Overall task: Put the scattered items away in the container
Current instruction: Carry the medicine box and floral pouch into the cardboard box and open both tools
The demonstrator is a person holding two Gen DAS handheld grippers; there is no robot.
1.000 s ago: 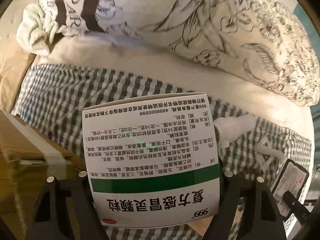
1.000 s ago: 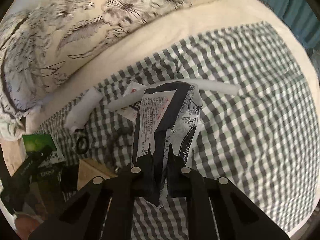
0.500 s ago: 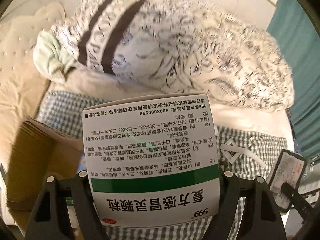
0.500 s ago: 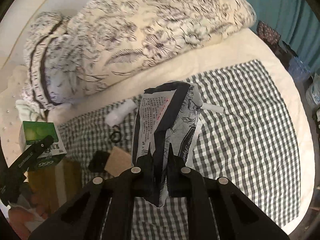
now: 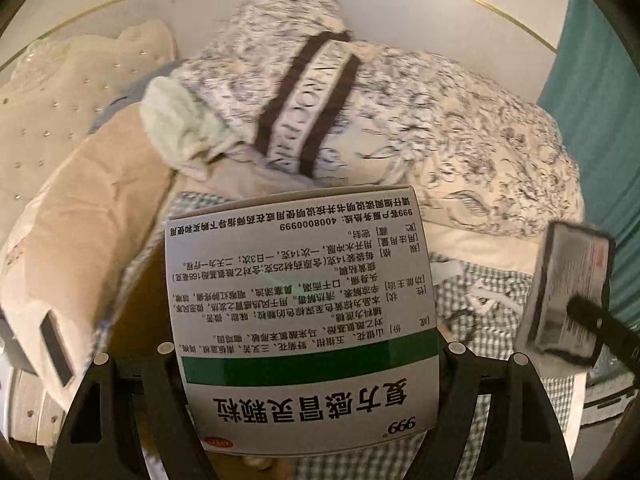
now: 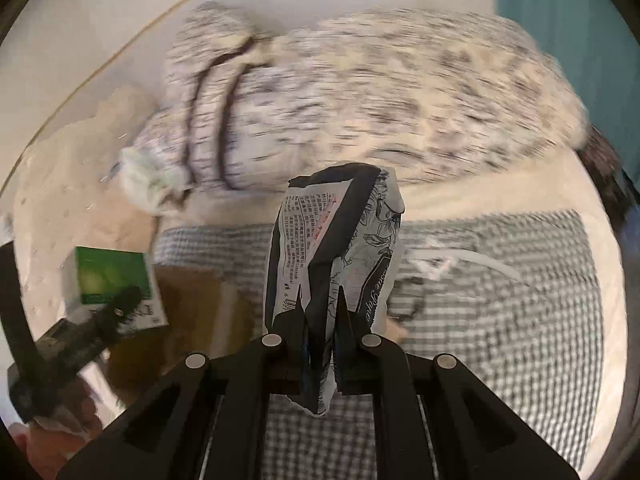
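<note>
My left gripper (image 5: 308, 354) is shut on a white medicine box (image 5: 300, 280) with a green band, its fingers pressing on both sides. It hangs over a brown cardboard box (image 5: 140, 304) at the bed's left. In the right wrist view that medicine box (image 6: 112, 276) shows its green face, above the cardboard box (image 6: 192, 304). My right gripper (image 6: 322, 312) is shut on a crumpled black-and-white pouch (image 6: 332, 240), held upright above the checked cloth (image 6: 500, 320). The pouch (image 5: 568, 288) also appears at the right of the left wrist view.
On the checked cloth lie thin white tubes (image 6: 480, 260) and a small dark ring (image 6: 412, 300). A floral duvet (image 6: 380, 100) and a striped pillow (image 5: 312, 100) are piled behind. A teal curtain (image 5: 600, 120) hangs at the right.
Both grippers have lifted well above the bed with their loads still held, and more of the bedding and wall shows. The cardboard box now lies beneath the left gripper.
</note>
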